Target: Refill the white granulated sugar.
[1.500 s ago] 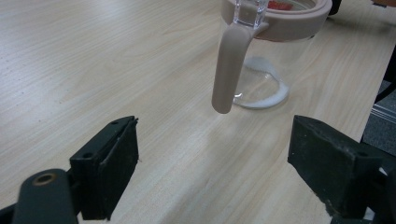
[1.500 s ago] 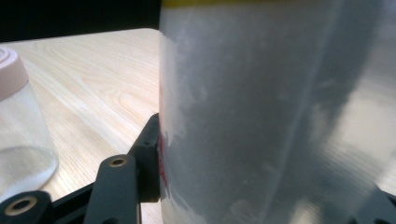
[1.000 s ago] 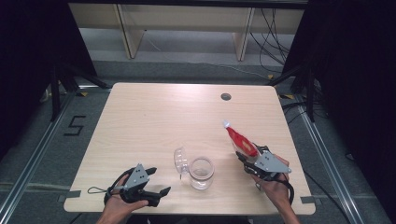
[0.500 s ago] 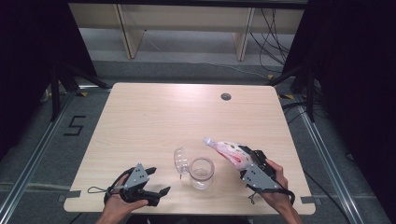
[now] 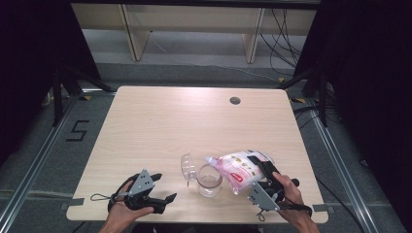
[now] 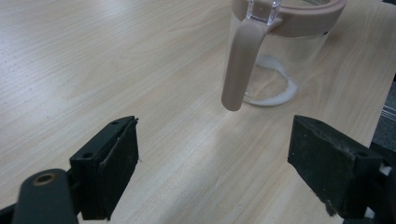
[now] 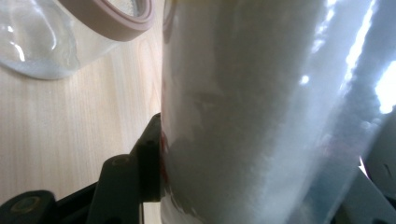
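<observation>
Over the jar (image 5: 210,180) near the table's (image 5: 194,121) front edge, my right gripper (image 5: 265,175) clamps the tilted bag (image 5: 239,167); I risk spilling beside the rim. Left gripper (image 5: 158,189) gapes empty.

We stand in a recording lab, black curtains (image 5: 29,58) either side, floor rails (image 5: 340,160), taped number (image 5: 77,130), loose cables (image 5: 284,29), bare wooden counter (image 5: 160,126)

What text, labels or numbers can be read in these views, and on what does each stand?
"5": black marking on the grey floor left of the table.
Red label with white print on the pouch held in the right claw: too small and blurred to read.
Glass jar: no lettering to be seen.
</observation>
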Demonstrator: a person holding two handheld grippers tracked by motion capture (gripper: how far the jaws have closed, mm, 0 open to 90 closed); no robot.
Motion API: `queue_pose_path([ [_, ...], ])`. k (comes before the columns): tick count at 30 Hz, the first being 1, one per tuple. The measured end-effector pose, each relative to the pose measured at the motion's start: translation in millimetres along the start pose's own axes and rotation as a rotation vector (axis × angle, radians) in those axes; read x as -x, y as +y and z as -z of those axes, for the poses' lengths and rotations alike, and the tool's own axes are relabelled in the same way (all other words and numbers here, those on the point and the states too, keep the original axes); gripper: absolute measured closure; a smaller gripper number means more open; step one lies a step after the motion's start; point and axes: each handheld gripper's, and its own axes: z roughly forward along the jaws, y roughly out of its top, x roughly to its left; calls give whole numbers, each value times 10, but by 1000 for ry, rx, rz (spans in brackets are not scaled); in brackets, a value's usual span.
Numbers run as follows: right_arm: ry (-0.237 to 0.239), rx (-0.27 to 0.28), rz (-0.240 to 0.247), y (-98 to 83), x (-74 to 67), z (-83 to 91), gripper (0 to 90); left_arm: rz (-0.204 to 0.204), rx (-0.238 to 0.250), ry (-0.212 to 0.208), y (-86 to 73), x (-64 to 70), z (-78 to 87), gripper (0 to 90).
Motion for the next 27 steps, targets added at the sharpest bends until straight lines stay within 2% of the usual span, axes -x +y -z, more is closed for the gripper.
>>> queue_pose_path([
  [1, -3, -5, 6, 6, -6, 17, 478, 1, 1, 0, -1, 0, 0, 159],
  [2, -2, -10, 20, 12, -8, 33, 478, 32, 2, 3, -7, 16, -2, 159],
  [3, -8, -7, 78, 25, 10, 41, 478, 32, 3, 7, -8, 18, -3, 159],
  [4, -14, -16, 68, 22, -28, 49, 479, 28, 1, 2, -7, 15, -3, 159],
  [6, -17, -53, 133, 48, -33, 75, 479, 14, -5, 4, -4, 10, 0, 159],
  [7, -27, -48, 168, 56, -25, 80, 480, 12, -6, 4, -3, 9, 0, 159],
  [8, -27, -48, 168, 56, -25, 80, 480, 12, -6, 4, -3, 9, 0, 159],
  [9, -45, -51, 276, 84, 3, 82, 481, 18, -1, 1, -3, 15, -2, 159],
  [10, -38, -63, 221, 64, -50, 78, 481, 16, 1, 1, -3, 16, -1, 159],
  [11, -48, -66, 360, 106, 7, 79, 481, 3, -1, 0, 0, 8, 0, 159],
  [12, -49, -97, 314, 87, -51, 84, 482, -9, -4, 2, 3, 0, 2, 159],
  [13, -49, -97, 314, 87, -51, 84, 482, -9, -4, 2, 3, 0, 2, 159],
  [14, -51, -98, 350, 102, -31, 89, 482, -5, -6, 1, 2, 2, -2, 159],
  [15, -55, -92, 363, 103, -30, 89, 483, -5, -8, 1, 2, 3, -3, 159],
  [16, -57, -100, 354, 102, -42, 91, 484, -6, -7, 1, 1, 5, -3, 159],
  [17, -62, -102, 392, 113, -35, 83, 484, -10, -8, 1, -1, 4, -3, 159],
  [20, -62, -100, 406, 117, -32, 89, 486, -6, -5, 0, -1, 10, -3, 159],
  [21, -62, -106, 388, 112, -48, 92, 486, -11, -6, 2, 0, 7, -1, 159],
  [23, -71, -101, 435, 130, -37, 95, 487, -11, -11, 7, 1, 2, 1, 159],
  [24, -68, -123, 402, 122, -69, 105, 487, -11, -11, 6, 1, 3, 0, 159],
  [25, -77, -113, 465, 142, -46, 98, 488, -20, -13, 4, 0, -3, -1, 159],
  [26, -77, -113, 465, 142, -46, 98, 488, -20, -13, 4, 0, -3, -1, 159],
  [27, -77, -137, 508, 157, -60, 102, 489, 16, -11, -3, -5, 19, -7, 159],
])
